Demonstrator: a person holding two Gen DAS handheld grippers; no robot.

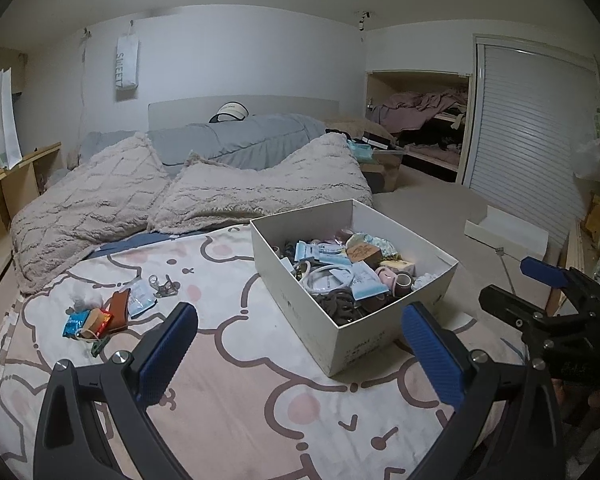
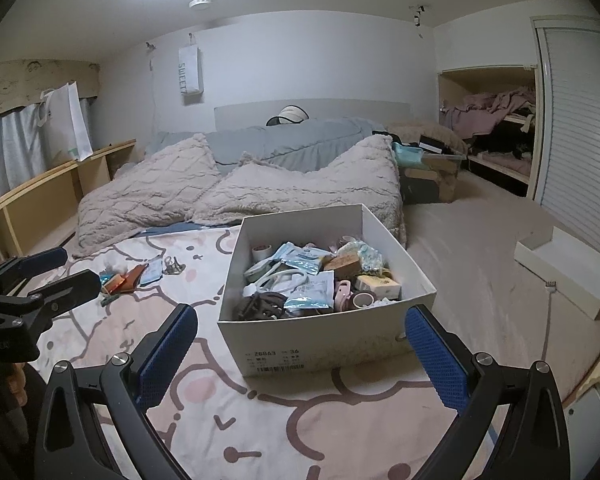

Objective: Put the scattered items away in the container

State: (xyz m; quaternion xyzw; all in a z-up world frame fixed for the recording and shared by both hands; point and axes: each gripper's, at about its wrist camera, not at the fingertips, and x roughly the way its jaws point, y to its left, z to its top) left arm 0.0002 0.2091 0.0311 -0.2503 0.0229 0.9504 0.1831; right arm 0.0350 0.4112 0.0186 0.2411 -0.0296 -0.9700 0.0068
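Note:
A white cardboard box (image 1: 364, 344) (image 2: 300, 340) stands on the cartoon-print sheet, filled with sachets, cable, hair ties and tape rolls. Left of it lies a small scatter: a blue packet (image 1: 74, 322), an orange-brown pouch (image 1: 118, 308) (image 2: 130, 274), a pale sachet (image 1: 140, 298), a metal hair clip (image 1: 164, 284) (image 2: 174, 266), a white fluffy bit (image 1: 84, 298) and a green clip (image 1: 100, 346). My left gripper (image 1: 300, 312) (image 2: 80, 266) is open and empty, near the box's front left corner. My right gripper (image 2: 301, 312) (image 1: 508, 280) is open and empty, in front of the box.
A fluffy beige blanket (image 1: 100, 200) and a grey duvet (image 1: 240, 136) cover the far half of the bed. The box lid (image 2: 564, 268) and a cable (image 2: 550, 304) lie on the carpet to the right. A wooden shelf (image 2: 40, 184) runs along the left, and an open closet (image 1: 420, 120) stands at the back right.

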